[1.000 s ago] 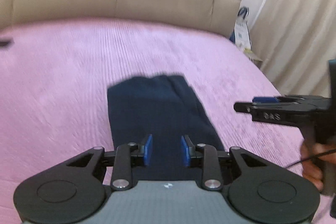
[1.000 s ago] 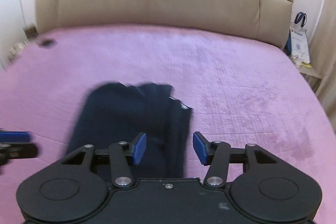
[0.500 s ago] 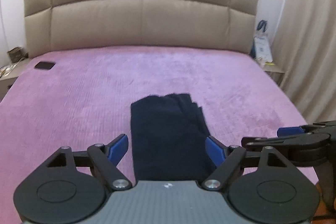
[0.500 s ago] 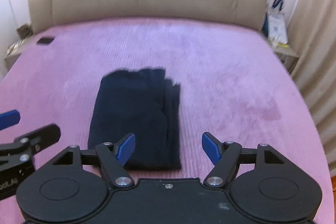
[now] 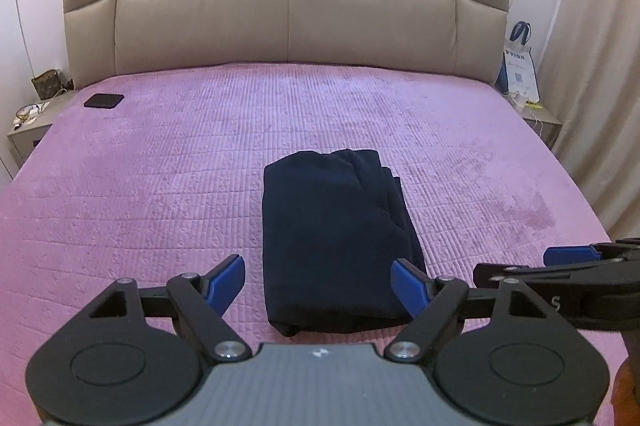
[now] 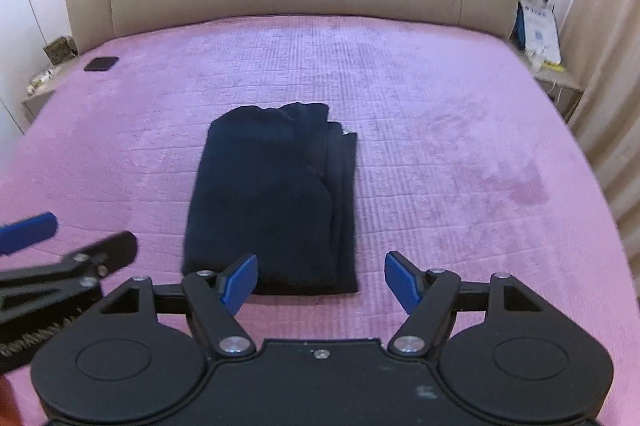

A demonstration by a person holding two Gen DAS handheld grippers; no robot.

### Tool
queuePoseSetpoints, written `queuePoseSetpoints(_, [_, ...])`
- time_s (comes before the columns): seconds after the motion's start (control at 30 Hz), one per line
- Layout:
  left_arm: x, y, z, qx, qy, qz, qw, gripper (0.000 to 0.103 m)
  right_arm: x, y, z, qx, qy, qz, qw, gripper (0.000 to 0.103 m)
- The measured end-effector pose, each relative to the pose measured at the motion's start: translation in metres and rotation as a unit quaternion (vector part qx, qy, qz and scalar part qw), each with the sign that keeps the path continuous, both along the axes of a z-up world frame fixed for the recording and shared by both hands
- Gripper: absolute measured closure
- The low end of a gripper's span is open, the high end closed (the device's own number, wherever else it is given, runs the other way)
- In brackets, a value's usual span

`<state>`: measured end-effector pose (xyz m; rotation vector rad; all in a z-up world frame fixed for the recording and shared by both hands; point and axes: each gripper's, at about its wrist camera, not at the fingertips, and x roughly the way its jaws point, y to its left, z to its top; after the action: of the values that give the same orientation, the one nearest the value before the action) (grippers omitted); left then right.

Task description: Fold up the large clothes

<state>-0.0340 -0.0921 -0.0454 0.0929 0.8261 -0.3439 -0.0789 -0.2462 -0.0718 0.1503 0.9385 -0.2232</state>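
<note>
A dark navy garment (image 5: 336, 234) lies folded into a long rectangle on the pink bedspread (image 5: 160, 166); it also shows in the right wrist view (image 6: 276, 198). My left gripper (image 5: 320, 284) is open and empty, held above the garment's near end. My right gripper (image 6: 322, 280) is open and empty, above the near right corner of the garment. The right gripper shows at the right edge of the left wrist view (image 5: 560, 266). The left gripper shows at the left edge of the right wrist view (image 6: 48, 250).
A beige padded headboard (image 5: 288, 18) stands at the far end. A black phone (image 5: 103, 101) lies on the far left corner of the bed. Nightstands (image 5: 30, 126) stand on both sides, with a white bag (image 5: 518, 66) on the right one. Curtains (image 5: 600, 66) hang at right.
Both grippers have opened wide and pulled back and up from the garment, which now lies folded and untouched on the bed.
</note>
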Motion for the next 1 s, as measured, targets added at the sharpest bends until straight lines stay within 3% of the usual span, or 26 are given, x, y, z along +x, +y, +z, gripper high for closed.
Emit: queuePoseSetpoints(1.0, [-0.013,0.003,0.005,0.024,-0.016,0.0,0.9996,0.021,-0.014,0.005,0.002,0.013,-0.004,-0.007,1.0,0.02])
